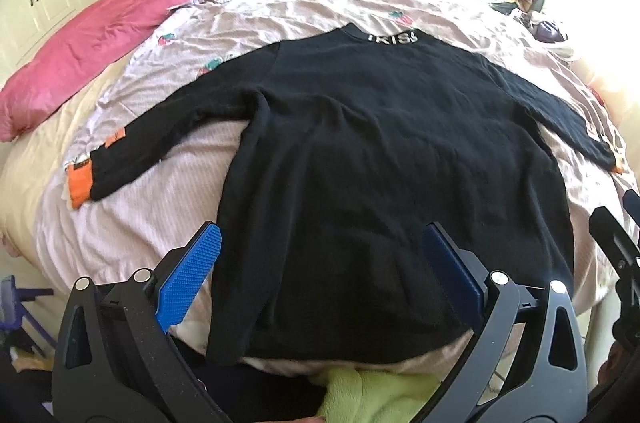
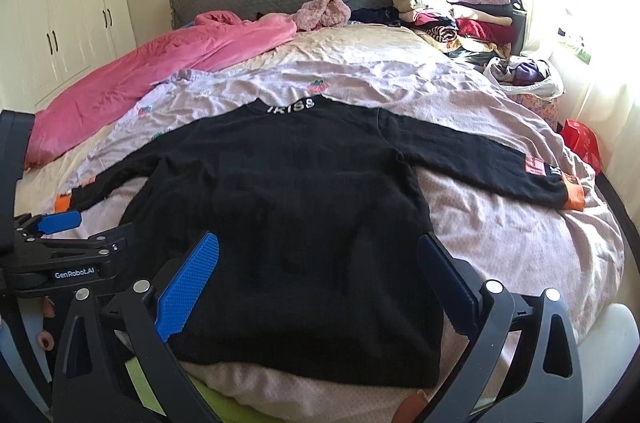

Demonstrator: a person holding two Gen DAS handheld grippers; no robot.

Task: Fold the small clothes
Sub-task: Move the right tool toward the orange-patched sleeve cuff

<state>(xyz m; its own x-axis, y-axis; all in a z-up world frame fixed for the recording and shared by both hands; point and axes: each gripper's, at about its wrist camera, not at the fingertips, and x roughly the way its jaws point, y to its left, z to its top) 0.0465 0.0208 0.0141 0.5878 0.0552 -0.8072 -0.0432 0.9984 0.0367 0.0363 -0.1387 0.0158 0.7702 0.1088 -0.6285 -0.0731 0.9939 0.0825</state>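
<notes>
- bed [image 2: 360, 47] fills both views, covered by wrinkled pale pink sheet [image 2: 500, 223]
- pink quilt [image 1: 132, 11] bunched along far left side of bed
- black sweater [image 1: 380, 151] lies flat in middle of bed on the sheet, collar far, hem near the grippers, both sleeves spread outward; orange cuffs [image 2: 576, 197] at the sleeve ends
- pile of folded clothes [image 2: 460, 11] at far right corner by headboard
- left gripper [image 1: 320, 275] jaws wide apart, holding nothing, above sweater's near hem
- right gripper [image 2: 316, 279] jaws wide apart, holding nothing, above hem too
- white lettering on collar [image 2: 290, 106]
</notes>
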